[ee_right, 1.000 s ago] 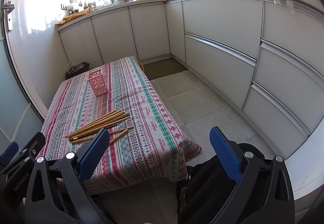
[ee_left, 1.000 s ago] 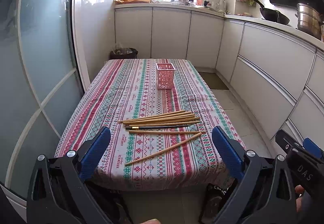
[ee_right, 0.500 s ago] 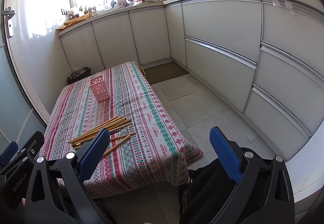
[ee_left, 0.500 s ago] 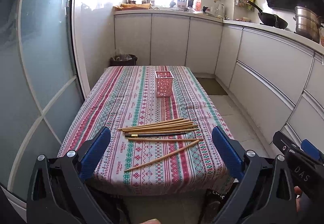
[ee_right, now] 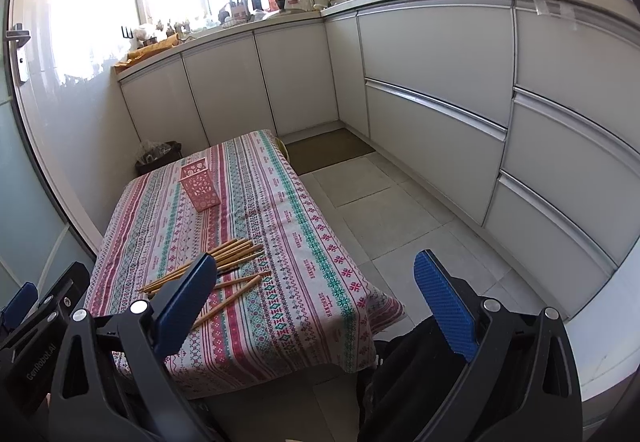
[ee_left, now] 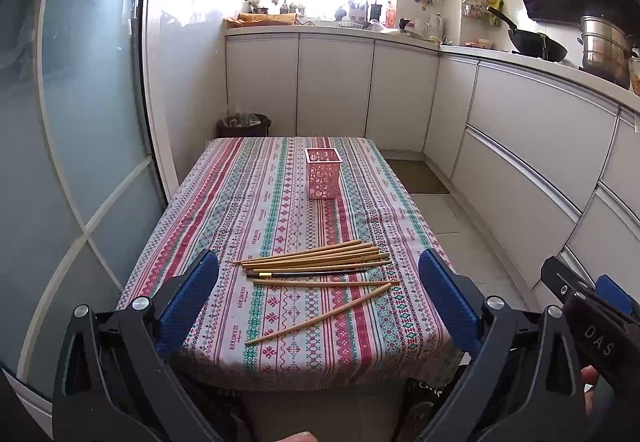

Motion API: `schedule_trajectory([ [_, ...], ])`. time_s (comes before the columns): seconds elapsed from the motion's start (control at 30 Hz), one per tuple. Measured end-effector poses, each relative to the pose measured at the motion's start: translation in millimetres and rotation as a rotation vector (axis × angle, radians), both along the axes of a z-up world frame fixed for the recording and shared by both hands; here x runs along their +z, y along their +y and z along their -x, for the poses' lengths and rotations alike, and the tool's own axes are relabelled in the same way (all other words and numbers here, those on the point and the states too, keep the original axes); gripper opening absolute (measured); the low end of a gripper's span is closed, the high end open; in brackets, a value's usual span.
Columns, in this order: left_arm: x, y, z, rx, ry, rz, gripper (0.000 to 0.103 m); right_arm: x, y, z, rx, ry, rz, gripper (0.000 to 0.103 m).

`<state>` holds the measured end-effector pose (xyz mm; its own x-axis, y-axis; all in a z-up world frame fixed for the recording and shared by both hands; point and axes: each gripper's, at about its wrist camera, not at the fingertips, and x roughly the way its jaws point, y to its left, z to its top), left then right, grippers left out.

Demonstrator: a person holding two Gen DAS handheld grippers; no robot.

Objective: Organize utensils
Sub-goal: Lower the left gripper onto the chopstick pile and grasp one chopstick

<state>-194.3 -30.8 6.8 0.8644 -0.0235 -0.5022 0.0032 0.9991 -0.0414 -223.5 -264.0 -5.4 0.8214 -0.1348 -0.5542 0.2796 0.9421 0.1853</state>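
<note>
The chopsticks (ee_left: 316,262) lie loose on the near end of the striped tablecloth (ee_left: 224,226), with the pink holder (ee_left: 323,173) upright at 12 o'clock beyond them, well apart. Both grippers hang short of the table, jaws wide apart and empty. Best to take the stray stick at 6 o'clock by its middle with the left gripper (ee_left: 318,296); the right gripper (ee_right: 314,300) points toward the floor.

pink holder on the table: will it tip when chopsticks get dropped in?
Probably tippy. The holder is taller than wide, perforated plastic, and looks empty, so likely light. It stands on a tablecloth, so a nudge may slide or topple it. The chopsticks are long, so leaning ones would lever the rim.
</note>
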Motion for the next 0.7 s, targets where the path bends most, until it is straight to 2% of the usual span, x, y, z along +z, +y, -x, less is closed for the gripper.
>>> schedule_trajectory([
  [0.17,2,-1,1,-0.002,-0.004,-0.002,0.096,2,-2,-1,-0.002,-0.006,-0.009,0.096],
  [0.27,1,-2,-12,-0.054,0.039,-0.012,0.096,-1,-13,-5,-0.007,0.002,-0.087,0.096],
  [0.33,-3,-5,-39,-0.149,0.125,-0.048,0.096,-7,-30,-13,-0.014,0.031,-0.198,0.096],
  [0.43,-27,-15,-91,-0.323,0.329,-0.147,0.096,-18,-50,-29,0.000,0.058,-0.322,0.096],
  [0.47,-39,-18,-108,-0.355,0.380,-0.202,0.096,-23,-55,-36,0.016,0.074,-0.345,0.096],
  [0.53,-61,-20,-143,-0.360,0.462,-0.301,0.096,-32,-61,-54,0.051,0.112,-0.368,0.096],
  [0.57,-70,-19,-158,-0.372,0.502,-0.313,0.096,-39,-63,-63,0.064,0.133,-0.376,0.096],
  [0.7,-101,-15,-225,-0.408,0.717,-0.261,0.096,-71,-71,-103,0.123,0.245,-0.436,0.096],
])
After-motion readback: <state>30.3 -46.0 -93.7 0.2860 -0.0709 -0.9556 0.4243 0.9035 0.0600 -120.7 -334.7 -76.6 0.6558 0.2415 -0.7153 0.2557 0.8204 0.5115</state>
